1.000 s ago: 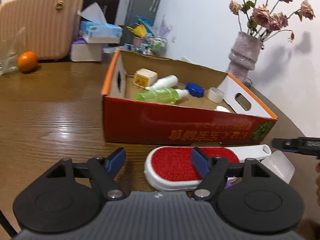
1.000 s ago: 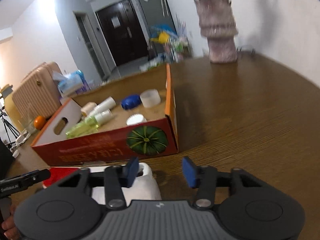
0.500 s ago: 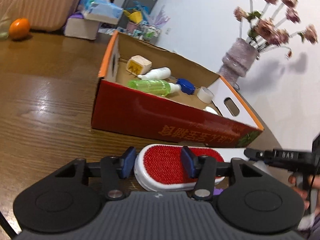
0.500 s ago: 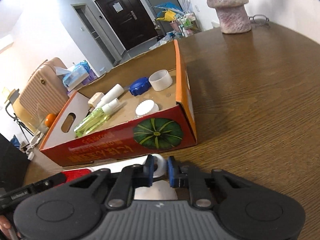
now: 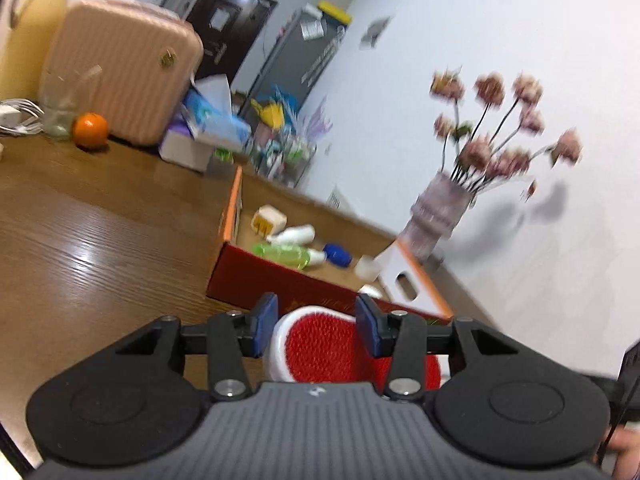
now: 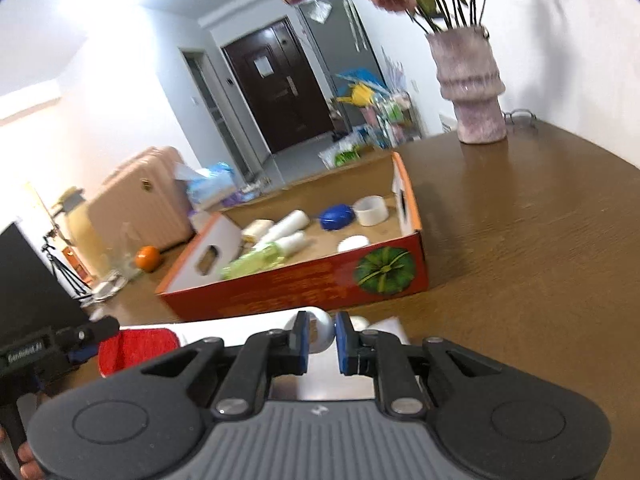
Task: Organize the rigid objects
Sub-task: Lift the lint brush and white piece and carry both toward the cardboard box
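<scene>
White lint brush (image 5: 320, 344) with red bristle pad lying flat, lengthwise between both grippers, near side of red cardboard box (image 6: 304, 284). Box sitting open on surface, holding green bottle (image 6: 256, 258), white bottle (image 6: 286, 224), blue cap (image 6: 336, 216), white cup (image 6: 370, 210).

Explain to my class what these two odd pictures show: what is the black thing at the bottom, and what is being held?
Each picture comes from a camera on a hand-held two-finger gripper, looking along its blue-padded fingers. No robot: a person holds one per hand. The left gripper, whose jaws have just been closing, clamps the red end of a white lint brush. The right gripper pinches the brush's white handle. On the wooden table stands a red cardboard box with bottles and lids inside.
</scene>
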The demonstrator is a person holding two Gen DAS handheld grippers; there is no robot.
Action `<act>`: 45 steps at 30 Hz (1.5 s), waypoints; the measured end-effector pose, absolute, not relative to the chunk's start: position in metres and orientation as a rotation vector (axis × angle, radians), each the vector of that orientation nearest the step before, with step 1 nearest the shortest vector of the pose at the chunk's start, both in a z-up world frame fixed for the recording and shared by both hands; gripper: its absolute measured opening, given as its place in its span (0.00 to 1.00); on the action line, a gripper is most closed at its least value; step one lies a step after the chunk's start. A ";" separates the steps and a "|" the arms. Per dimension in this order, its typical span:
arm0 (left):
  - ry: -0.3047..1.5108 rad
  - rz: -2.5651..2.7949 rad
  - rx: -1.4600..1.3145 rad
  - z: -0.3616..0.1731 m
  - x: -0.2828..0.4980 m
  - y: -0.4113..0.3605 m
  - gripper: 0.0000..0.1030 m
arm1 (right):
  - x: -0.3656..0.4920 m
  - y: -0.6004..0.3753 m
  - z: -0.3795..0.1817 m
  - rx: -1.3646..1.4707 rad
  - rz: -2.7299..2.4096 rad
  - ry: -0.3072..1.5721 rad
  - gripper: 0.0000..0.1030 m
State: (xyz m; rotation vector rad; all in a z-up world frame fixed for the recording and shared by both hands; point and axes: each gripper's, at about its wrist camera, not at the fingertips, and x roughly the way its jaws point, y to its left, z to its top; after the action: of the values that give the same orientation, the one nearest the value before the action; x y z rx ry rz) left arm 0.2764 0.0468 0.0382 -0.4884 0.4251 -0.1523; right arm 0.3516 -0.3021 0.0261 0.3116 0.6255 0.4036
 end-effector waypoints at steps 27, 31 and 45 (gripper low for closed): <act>0.483 -0.120 -0.245 0.006 0.174 0.025 0.83 | 0.302 -0.236 -0.019 0.155 0.449 0.588 0.25; 0.514 -0.125 -0.240 -0.005 0.150 0.029 0.84 | 0.305 -0.227 -0.023 0.152 0.486 0.617 0.25; 0.611 -0.168 -0.341 -0.035 0.159 0.068 0.47 | 0.287 -0.231 -0.032 0.147 0.453 0.642 0.25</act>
State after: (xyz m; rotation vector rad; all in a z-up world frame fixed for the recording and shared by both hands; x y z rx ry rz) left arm 0.1586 0.0676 -0.0345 -0.3410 0.6109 -0.1682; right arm 0.2873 -0.2307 -0.0316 0.1467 0.6416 0.4535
